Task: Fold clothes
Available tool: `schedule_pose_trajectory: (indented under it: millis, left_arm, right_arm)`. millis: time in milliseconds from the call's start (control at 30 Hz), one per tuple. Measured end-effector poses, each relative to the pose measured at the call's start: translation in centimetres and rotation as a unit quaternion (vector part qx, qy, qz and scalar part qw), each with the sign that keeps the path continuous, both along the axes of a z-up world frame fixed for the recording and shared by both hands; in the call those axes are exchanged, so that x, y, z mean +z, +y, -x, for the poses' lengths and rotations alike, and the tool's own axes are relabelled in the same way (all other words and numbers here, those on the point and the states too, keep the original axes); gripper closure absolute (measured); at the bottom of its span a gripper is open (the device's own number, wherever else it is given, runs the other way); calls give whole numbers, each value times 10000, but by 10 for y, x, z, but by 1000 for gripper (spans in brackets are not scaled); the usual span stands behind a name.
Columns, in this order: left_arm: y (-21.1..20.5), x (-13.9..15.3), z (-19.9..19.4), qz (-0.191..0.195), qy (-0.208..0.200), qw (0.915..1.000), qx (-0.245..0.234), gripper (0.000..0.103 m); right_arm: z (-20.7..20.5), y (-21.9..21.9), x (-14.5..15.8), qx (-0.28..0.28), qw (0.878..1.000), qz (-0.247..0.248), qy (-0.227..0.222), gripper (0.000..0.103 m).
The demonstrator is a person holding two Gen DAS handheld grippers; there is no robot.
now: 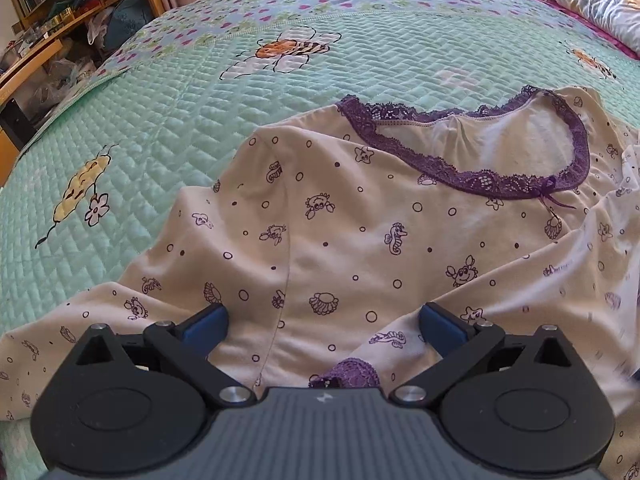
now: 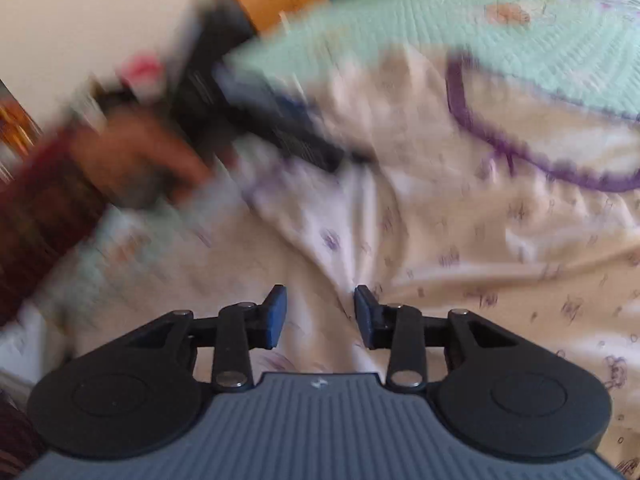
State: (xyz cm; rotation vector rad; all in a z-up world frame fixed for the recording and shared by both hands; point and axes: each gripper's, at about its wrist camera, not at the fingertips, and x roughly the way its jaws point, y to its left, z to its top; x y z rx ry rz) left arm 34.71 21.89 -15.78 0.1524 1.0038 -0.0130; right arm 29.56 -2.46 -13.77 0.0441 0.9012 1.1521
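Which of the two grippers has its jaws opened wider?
The left gripper: its jaws stand far apart over the shirt. The right gripper leaves only a narrow gap.

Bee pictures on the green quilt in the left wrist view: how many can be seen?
2. One bee is at top centre of the quilt; another bee is near the right edge. The garment may hide more.

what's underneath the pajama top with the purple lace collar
The pajama top lies on a mint green quilted bedspread with bee pictures. Whatever sits under the cloth itself is covered and cannot be seen.
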Motion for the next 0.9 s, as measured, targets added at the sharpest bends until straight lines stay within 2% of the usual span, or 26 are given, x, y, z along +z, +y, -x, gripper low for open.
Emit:
schedule_pose_trajectory:
  millis: [67,233,333,367,500,600,733,767,800,900]
  left_arm:
    - [0,1,3,-52,-28,10000,36,1]
    - [-3,11,14,-258,-161,9995,92,2]
    - [-6,22,25,-345,-313,9988,129,7]
    - [-8,28,30,-344,-398,9985,137,7]
    - [-32,57,50,82,-816,9964,-226,6]
    - [-68,61,47,431,-873,9917,-841,2]
    - [-100,19,10,-147,-212,9969,-746,7]
    - [-96,13,6,-155,-155,9978,-626,9]
    - [-90,8,3,-139,-140,9985,-513,4]
    - [-71,3,4,-92,-144,9995,-274,2]
  right_arm:
    - [2,-16,4,-344,9988,-318,-155,59]
    - [17,-49,3,-395,9986,-352,20,57]
    - [27,-70,2,-425,9983,-372,125,57]
    - [27,-80,5,-609,9974,-374,69,57]
    - [19,-95,2,-793,9961,243,-298,55]
    - [13,-103,-2,-842,9920,757,-562,54]
    - [5,-113,-7,-903,9813,1438,-912,54]
    - [3,-116,-8,-917,9777,1607,-999,54]
    - [1,-119,-9,-931,9737,1775,-1085,55]
    - [-5,-127,-13,-971,9596,2276,-1341,59]
